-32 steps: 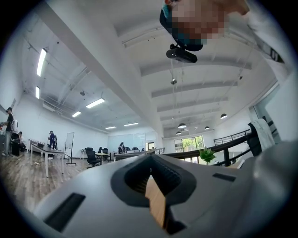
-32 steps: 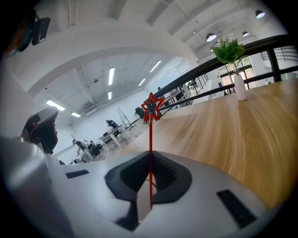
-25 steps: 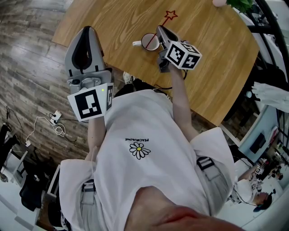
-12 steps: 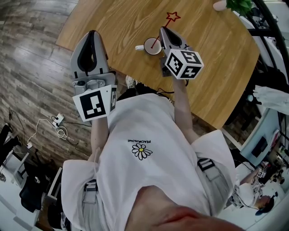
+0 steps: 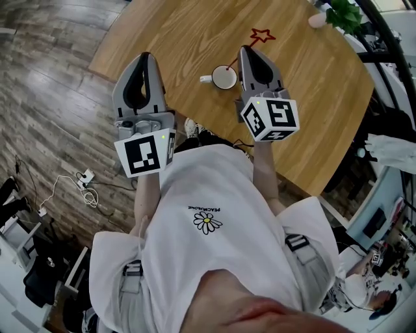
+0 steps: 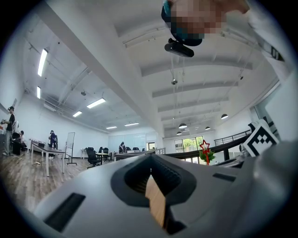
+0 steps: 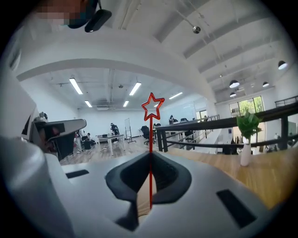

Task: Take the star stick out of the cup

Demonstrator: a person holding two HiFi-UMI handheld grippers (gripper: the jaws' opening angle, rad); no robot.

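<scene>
My right gripper is shut on the thin red star stick. Its red outline star points away from me, past the jaw tips. The stick slants down to the rim of the white cup, which stands on the wooden table just left of that gripper. Whether the stick's lower end is still inside the cup I cannot tell. My left gripper is shut on nothing, over the table's near edge, left of the cup. The star also shows in the left gripper view.
A small green plant in a white vase stands at the table's far right. The table's near edge runs under both grippers, with wooden floor beyond it. Cables and a plug strip lie on the floor to the left.
My right gripper has drawn a little up and away from the cup with the stick in it. My left gripper has come forward over the table's edge.
</scene>
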